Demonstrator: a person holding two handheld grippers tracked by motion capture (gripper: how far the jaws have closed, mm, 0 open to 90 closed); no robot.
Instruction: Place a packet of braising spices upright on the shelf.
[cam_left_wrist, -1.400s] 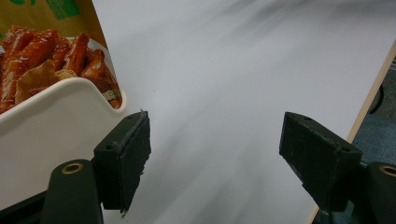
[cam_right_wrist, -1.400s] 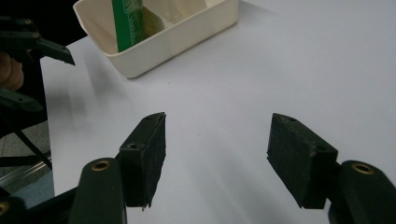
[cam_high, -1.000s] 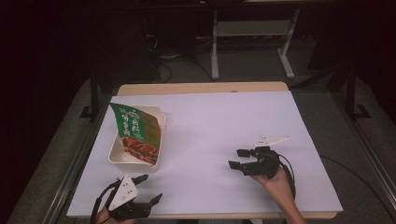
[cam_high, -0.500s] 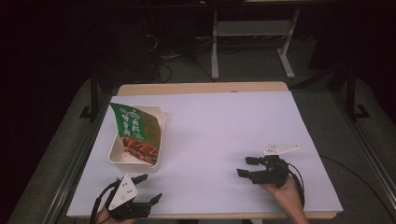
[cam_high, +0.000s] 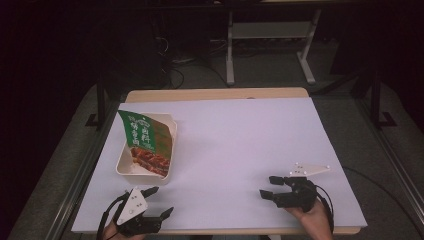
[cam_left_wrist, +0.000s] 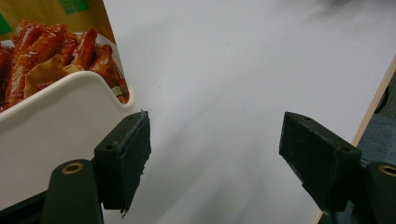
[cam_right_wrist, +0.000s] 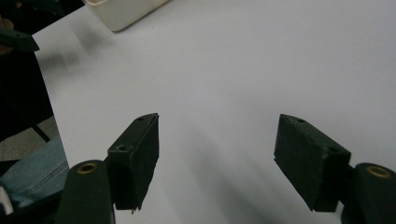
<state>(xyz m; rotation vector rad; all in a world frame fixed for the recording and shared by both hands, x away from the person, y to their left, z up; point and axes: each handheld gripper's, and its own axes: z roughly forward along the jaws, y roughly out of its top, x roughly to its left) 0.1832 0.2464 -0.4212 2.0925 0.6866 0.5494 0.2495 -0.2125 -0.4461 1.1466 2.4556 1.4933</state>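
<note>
White covering spans the table (cam_high: 240, 150), where the green snack packet (cam_high: 145, 142) lies in its cream tray (cam_high: 125, 170) at left-centre of the high view, so the left gripper (cam_high: 157, 202), jaws wide and empty, should approach squarely, while the right gripper (cam_high: 267, 187), whose empty jaws have just been opening, stays clear at lower right.

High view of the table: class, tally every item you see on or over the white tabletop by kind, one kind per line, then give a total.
Cream rectangular plastic tray: 1
Green snack packet with a picture of glazed meat, lying in the tray: 1
Black hand-held two-jaw tools: 2, the left tool and the right tool, both open and empty
Total: 4
</note>
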